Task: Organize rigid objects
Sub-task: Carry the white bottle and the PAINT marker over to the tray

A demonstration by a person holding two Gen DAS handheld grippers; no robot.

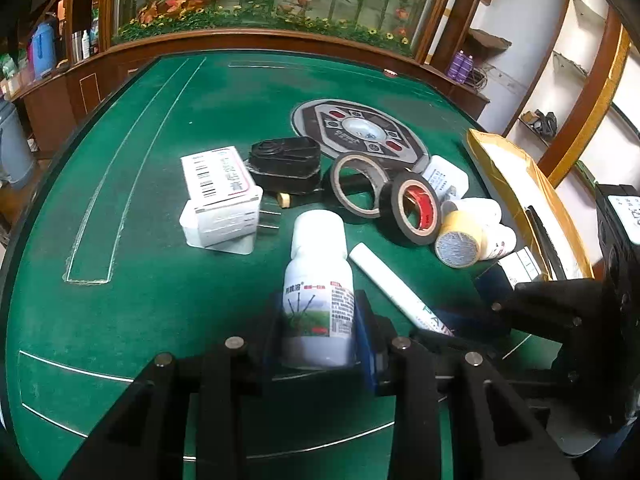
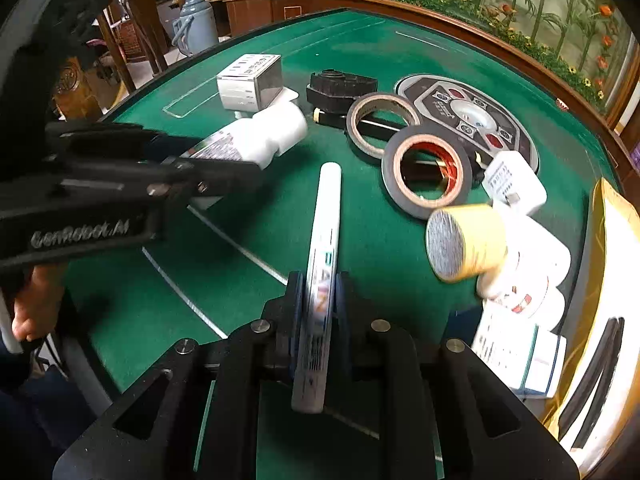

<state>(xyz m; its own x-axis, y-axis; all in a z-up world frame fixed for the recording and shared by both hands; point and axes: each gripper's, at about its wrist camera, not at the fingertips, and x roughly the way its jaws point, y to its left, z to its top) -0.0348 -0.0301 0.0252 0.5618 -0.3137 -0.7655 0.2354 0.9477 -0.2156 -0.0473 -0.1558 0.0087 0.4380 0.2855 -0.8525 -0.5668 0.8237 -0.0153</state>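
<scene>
Clamped in the left gripper (image 1: 318, 330) is a white bottle (image 1: 318, 280); a "PAINT" marker (image 2: 322, 264) is pinched by the right gripper (image 2: 318, 308). "GenRobot.AI" is readable only in the right view.

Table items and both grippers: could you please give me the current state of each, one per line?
White bottle: capped, clamped in the left gripper.
White marker: capped, clamped in the right gripper.
Black tape roll: leaning on edge, loose.
Brown tape roll: leaning on edge, loose.
Yellow tape roll: on its side.
White box: closed, resting on another white item.
</scene>
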